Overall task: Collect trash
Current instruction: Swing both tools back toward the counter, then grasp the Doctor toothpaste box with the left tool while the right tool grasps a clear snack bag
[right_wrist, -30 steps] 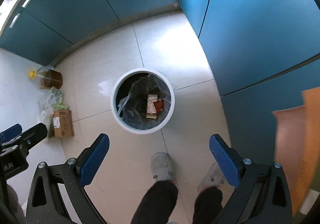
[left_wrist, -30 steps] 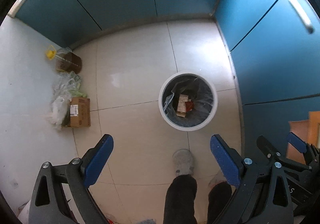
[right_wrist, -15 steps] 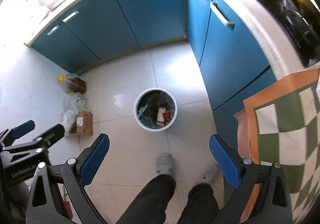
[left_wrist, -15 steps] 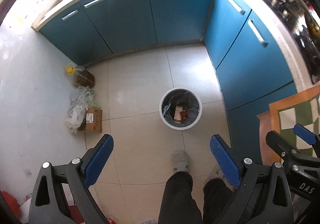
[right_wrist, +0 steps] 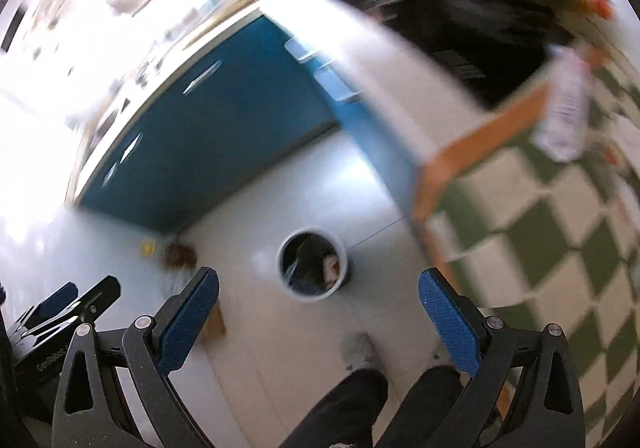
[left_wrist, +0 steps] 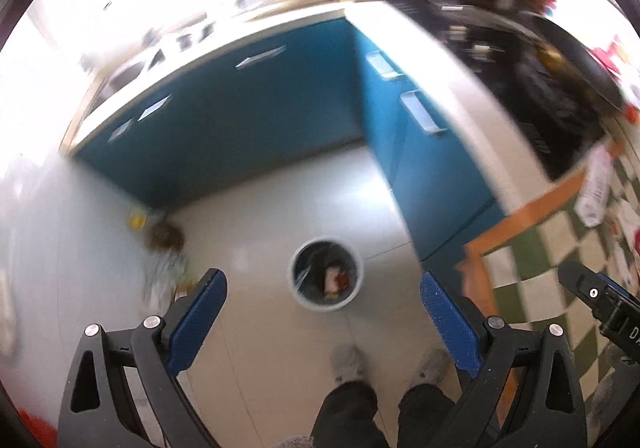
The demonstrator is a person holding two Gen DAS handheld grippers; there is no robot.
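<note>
Left wrist view: the left gripper (left_wrist: pixel 322 310) is held high above the floor (left_wrist: pixel 256 232), jaws spread wide with nothing between the blue pads (left_wrist: pixel 198 314).
Right wrist view: the right gripper (right_wrist: pixel 318 312) is likewise spread wide and empty; its blue pads (right_wrist: pixel 448 318) frame the floor below.
Trash bin: a round white trash bin (left_wrist: pixel 327 274) with a dark liner stands on the floor, near the blue cabinets (left_wrist: pixel 248 120) and well apart from both grippers.
Bin contents: pale and red pieces of trash (left_wrist: pixel 336 279) lie inside the liner; detail is blurred.
Table: a checked green-and-white cloth with an orange border (right_wrist: pixel 532 232) covers a table at the right side of both views.
Table items: a clear plastic bottle (right_wrist: pixel 566 108) lies near the far edge of the cloth; other small items beside it are too blurred to identify.
Floor clutter: a brown bottle with a yellow cap (left_wrist: pixel 162 234) and a pale plastic bag (left_wrist: pixel 164 274) sit along the wall at the left.
Person: dark trouser legs (left_wrist: pixel 348 412) and grey slippers (left_wrist: pixel 347 362) stand on the floor just short of the bin.
Image quality: both views are motion-blurred, most strongly at the counter (left_wrist: pixel 460 96).
</note>
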